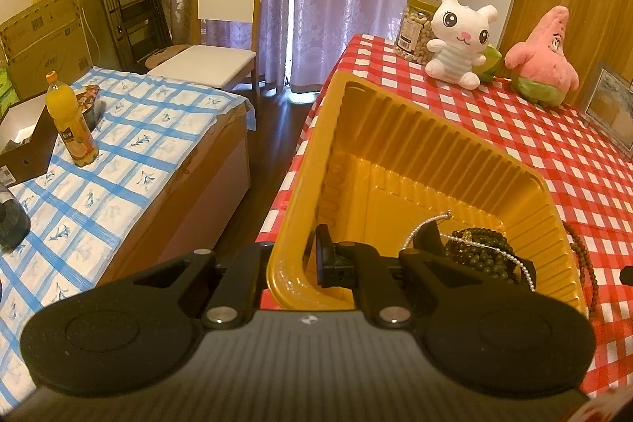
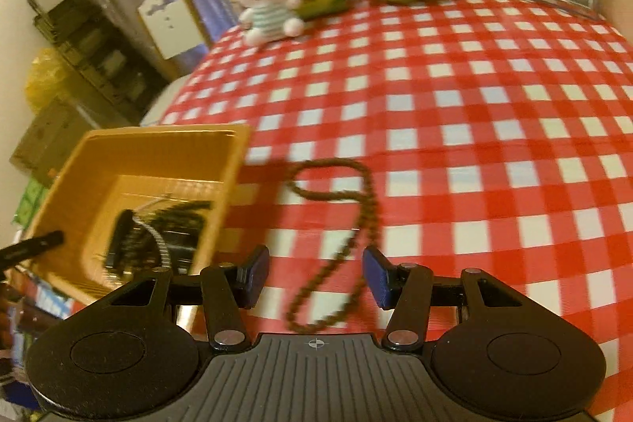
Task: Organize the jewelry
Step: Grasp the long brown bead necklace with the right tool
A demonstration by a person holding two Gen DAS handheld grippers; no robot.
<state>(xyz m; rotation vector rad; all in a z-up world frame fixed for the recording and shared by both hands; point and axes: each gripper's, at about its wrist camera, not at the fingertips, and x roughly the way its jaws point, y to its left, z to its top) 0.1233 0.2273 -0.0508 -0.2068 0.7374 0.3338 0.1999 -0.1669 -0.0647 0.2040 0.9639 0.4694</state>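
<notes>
left gripper (image 1: pixel 292 260): jaws clamp the yellow tray's (image 1: pixel 395 129) near wall | right gripper (image 2: pixel 314 277): jaws half open, empty | brown bead necklace (image 2: pixel 356 224): on tablecloth (image 2: pixel 494 105), one strand between the jaws

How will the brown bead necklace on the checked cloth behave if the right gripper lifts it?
The brown bead necklace lies in a loose loop, so it will probably hang limp and swing. Its small round beads may slip between the right gripper's open pads unless pinched firmly. Being thin, it is likely light, and may drag across the cloth.
</notes>
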